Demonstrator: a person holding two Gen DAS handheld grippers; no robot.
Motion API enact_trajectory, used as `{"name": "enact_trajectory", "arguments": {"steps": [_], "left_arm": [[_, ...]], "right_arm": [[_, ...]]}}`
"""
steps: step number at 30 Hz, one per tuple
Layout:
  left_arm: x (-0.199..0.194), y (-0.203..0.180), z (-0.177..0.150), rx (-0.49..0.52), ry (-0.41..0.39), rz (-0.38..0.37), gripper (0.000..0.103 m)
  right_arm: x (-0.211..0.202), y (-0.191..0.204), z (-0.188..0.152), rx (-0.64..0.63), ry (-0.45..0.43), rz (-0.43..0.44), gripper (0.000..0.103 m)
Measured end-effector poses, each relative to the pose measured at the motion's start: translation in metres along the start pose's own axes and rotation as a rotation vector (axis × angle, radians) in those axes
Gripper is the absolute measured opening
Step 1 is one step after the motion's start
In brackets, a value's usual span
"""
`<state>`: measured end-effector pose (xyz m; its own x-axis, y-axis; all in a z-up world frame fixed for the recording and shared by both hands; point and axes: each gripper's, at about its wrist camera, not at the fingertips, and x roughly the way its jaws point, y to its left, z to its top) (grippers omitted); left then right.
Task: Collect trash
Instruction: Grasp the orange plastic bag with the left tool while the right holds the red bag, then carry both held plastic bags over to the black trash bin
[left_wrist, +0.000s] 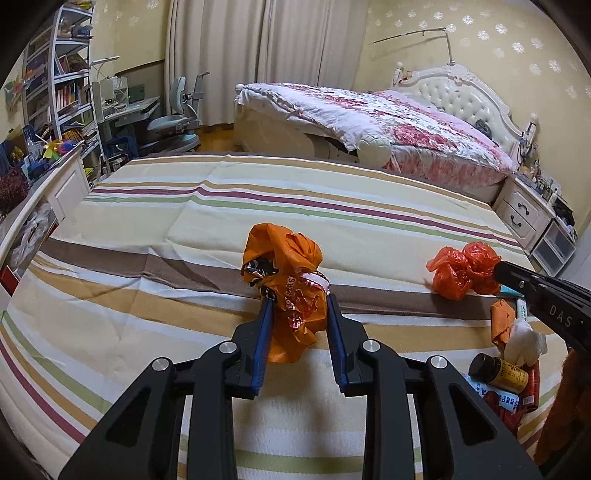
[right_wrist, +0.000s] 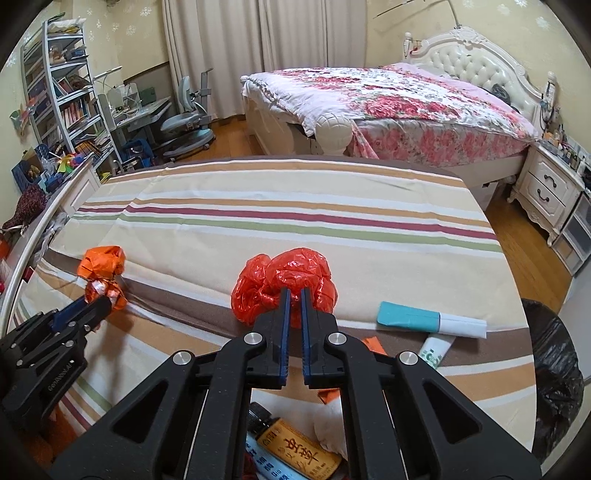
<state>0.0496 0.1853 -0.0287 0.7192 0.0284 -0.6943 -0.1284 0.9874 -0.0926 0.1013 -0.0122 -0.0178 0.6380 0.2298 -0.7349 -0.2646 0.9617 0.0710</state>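
A crumpled orange plastic bag (left_wrist: 284, 258) with printed wrappers in it sits between the blue pads of my left gripper (left_wrist: 298, 299), which is shut on its lower part. A crumpled red plastic bag (right_wrist: 284, 269) lies on the striped cloth (right_wrist: 295, 206), and my right gripper (right_wrist: 294, 292) is shut, pinching its near edge. The right wrist view also shows the orange bag (right_wrist: 101, 262) at the left with the left gripper (right_wrist: 101, 299) on it. In the left wrist view the red bag (left_wrist: 458, 269) is at the right, with the right gripper (left_wrist: 498, 271) touching it.
Near the front right edge lie a teal and white box (right_wrist: 428, 319), a green and white tube (right_wrist: 436, 350), a brown bottle (right_wrist: 295, 446), white tissue (left_wrist: 524, 339) and orange scraps. A black bin bag (right_wrist: 554, 369) stands off the right edge. A bed and desk are beyond.
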Motion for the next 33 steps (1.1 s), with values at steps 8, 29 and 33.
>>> {"name": "enact_trajectory", "arguments": {"steps": [8, 29, 33], "left_arm": [[-0.005, 0.013, -0.002, 0.000, -0.005, 0.043, 0.029], [-0.002, 0.028, -0.002, -0.035, -0.017, 0.059, 0.029], [-0.012, 0.018, 0.000, -0.027, -0.041, 0.037, 0.029]], "right_arm": [[0.009, -0.003, -0.003, 0.036, 0.022, 0.015, 0.059], [0.014, 0.012, -0.001, -0.037, 0.017, -0.020, 0.042], [-0.006, 0.003, -0.001, -0.014, -0.020, -0.020, 0.042]]}}
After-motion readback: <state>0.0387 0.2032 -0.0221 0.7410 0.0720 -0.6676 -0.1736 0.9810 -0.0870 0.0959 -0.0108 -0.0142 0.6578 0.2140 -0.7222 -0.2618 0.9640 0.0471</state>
